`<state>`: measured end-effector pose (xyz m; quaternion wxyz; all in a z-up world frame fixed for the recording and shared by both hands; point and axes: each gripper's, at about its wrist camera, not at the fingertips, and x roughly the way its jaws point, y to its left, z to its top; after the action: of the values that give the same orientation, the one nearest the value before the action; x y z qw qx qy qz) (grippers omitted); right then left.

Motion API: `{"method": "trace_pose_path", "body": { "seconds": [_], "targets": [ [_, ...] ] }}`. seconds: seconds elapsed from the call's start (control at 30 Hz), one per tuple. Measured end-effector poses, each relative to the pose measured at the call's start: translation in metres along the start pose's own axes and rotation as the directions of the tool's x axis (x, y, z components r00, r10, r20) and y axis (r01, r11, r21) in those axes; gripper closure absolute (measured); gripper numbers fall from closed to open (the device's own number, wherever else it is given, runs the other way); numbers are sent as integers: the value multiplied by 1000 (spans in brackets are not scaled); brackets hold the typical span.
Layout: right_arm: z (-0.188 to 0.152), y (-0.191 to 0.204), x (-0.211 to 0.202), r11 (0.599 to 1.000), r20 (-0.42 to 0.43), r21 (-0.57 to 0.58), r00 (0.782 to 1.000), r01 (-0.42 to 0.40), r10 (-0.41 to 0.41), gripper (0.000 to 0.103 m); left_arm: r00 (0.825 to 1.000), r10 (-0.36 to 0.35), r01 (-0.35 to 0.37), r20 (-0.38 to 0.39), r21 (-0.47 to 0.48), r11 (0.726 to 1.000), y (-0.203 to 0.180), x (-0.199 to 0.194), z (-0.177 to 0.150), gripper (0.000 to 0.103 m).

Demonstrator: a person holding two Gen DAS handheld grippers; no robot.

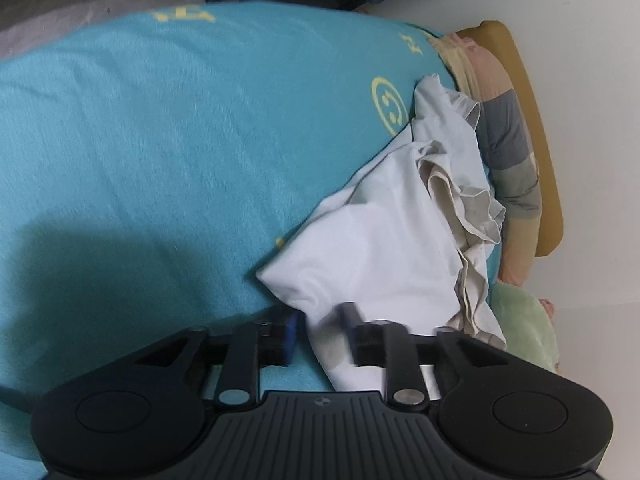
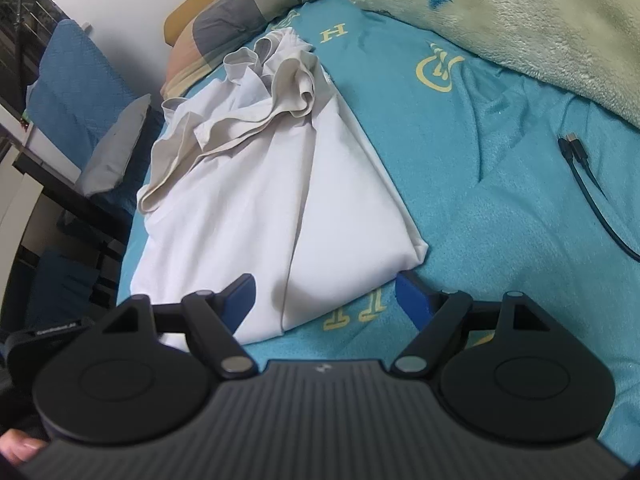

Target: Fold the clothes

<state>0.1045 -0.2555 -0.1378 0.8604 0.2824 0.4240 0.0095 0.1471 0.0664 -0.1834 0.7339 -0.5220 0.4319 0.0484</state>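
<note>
A white garment point(image 1: 380, 232) lies partly folded on the turquoise bed sheet point(image 1: 160, 140), its crumpled beige-edged end toward the pillows. In the left wrist view my left gripper point(image 1: 323, 326) sits at the garment's near corner. Its blurred blue pads stand apart, with a strip of white cloth between them and a gap on the left side. In the right wrist view the garment point(image 2: 248, 208) spreads out ahead. My right gripper point(image 2: 326, 296) is open wide over its near edge, one finger over the cloth and the other over the sheet point(image 2: 500, 200).
A pale green fuzzy blanket point(image 2: 500, 12) covers the far right of the bed, with a dark cable point(image 2: 588, 184) below it. Striped pillows point(image 1: 508, 140) lean on a mustard headboard point(image 1: 536, 120). A blue cushioned chair point(image 2: 68, 80) stands beside the bed's left edge.
</note>
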Motion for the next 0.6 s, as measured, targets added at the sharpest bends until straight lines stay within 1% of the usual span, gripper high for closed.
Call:
{"method": "trace_pose_path", "body": {
  "seconds": [0.07,0.1,0.13,0.2,0.23,0.3,0.33,0.37,0.43,0.47,0.5,0.53,0.57,0.6],
  "targets": [
    [0,0,0,1000,0,-1,1000,0,0,24,1000,-21,21,-3,-21,1000,1,2,0,64],
    [0,0,0,1000,0,-1,1000,1,-1,24,1000,-27,27,-4,-32,999,2,4,0,66],
    [0,0,-1,1000,1,-1,1000,1,-1,25,1000,-30,29,-1,-41,999,3,4,1,70],
    [0,-1,-2,1000,0,5,1000,-4,4,25,1000,-23,23,5,-49,999,3,6,1,83],
    [0,-1,-4,1000,-1,14,1000,-10,10,24,1000,-19,20,7,-53,998,4,7,1,85],
    [-2,-9,-13,988,-17,102,993,-112,115,23,1000,-15,16,15,-48,999,3,6,1,91],
    [-3,-13,-17,975,-22,150,985,-166,171,23,1000,-15,16,20,-44,999,2,4,0,93],
    [-5,-15,-17,954,-34,203,972,-222,234,23,1000,-16,17,27,-40,999,0,2,0,95],
    [-8,-19,-16,892,-50,312,932,-328,360,23,999,-15,16,42,-21,1000,-3,-2,-2,96],
    [-10,-18,-12,865,-62,348,912,-361,406,23,999,-14,14,50,-8,1000,-5,-4,-3,97],
    [-12,-16,-6,844,-78,377,895,-381,439,23,998,-14,14,58,4,1000,-8,-7,-3,97],
    [-15,-16,0,829,-92,408,886,-383,455,23,998,-15,13,66,17,1000,-11,-9,-4,97],
    [-17,-17,7,813,-105,440,877,-382,468,23,997,-17,16,74,25,1000,-13,-11,-5,97],
    [-19,-19,13,802,-112,466,875,-373,472,24,996,-21,18,82,33,999,-15,-13,-6,97]
  ]
}}
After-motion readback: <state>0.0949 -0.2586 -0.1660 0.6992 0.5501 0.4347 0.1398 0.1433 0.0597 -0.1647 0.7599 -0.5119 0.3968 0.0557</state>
